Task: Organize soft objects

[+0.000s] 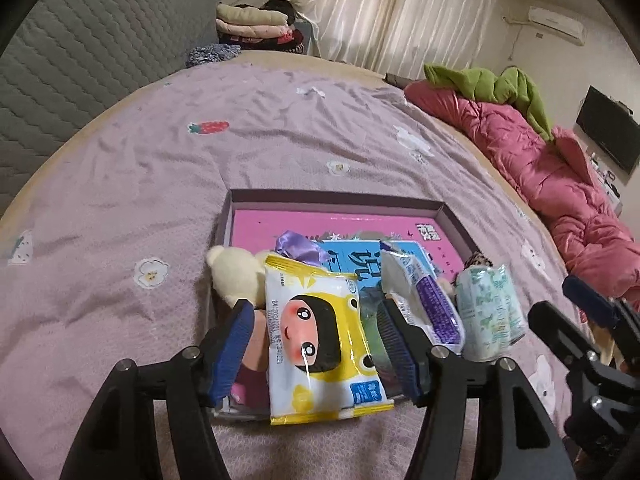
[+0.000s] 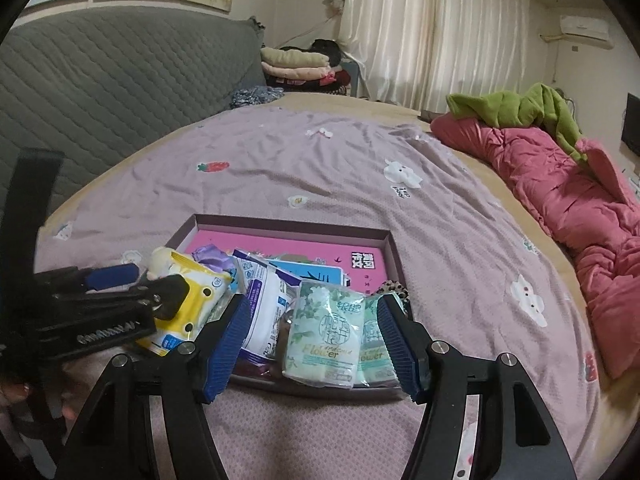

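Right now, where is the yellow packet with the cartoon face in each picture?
Left wrist view: the yellow packet sits bottom centre, between the open fingers of the left gripper, its near end hanging over the tray's front edge.
Right wrist view: it lies lower left, partly hidden behind the left gripper.
Shared landmark: the pink-bottomed tray on the purple bedspread.

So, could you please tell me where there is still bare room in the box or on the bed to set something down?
The far half of the box, its pink floor, is bare. The bedspread between box and pink quilt is open. The near half is crowded: yellow wipes pack, tissue packs, plush toy.
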A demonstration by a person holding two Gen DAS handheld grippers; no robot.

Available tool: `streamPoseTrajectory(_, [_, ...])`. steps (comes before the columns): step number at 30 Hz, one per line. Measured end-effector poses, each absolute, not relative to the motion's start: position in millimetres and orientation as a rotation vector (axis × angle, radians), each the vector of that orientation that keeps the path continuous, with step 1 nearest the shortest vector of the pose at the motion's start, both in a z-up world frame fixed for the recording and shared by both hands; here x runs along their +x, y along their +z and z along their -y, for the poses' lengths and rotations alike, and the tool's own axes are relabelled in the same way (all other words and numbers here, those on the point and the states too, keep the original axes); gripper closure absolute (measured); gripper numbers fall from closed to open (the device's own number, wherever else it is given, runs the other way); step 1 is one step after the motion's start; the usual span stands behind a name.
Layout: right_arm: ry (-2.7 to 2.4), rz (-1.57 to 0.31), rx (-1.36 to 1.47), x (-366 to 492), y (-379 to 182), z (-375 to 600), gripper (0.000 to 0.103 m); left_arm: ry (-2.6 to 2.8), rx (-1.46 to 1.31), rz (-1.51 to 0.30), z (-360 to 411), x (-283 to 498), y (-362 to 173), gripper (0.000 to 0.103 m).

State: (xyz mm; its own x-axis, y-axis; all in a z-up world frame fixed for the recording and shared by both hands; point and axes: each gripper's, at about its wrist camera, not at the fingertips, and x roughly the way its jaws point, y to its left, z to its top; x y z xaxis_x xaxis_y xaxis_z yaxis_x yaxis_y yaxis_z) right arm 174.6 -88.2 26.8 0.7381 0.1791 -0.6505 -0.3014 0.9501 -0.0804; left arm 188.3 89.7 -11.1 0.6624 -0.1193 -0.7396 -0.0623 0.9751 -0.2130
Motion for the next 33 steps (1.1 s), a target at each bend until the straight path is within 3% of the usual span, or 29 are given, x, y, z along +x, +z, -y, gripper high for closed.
streamPoseTrajectory(16, [0.292,-0.692,-0.151,124,39,114,0.035,0.013,-0.187,-0.812,-64,126,31,0.040])
streamPoseTrajectory(33, [0.311,-0.701,-0.111,76,39,135,0.034,0.055,-0.110,-0.855,-35,72,27,0.039])
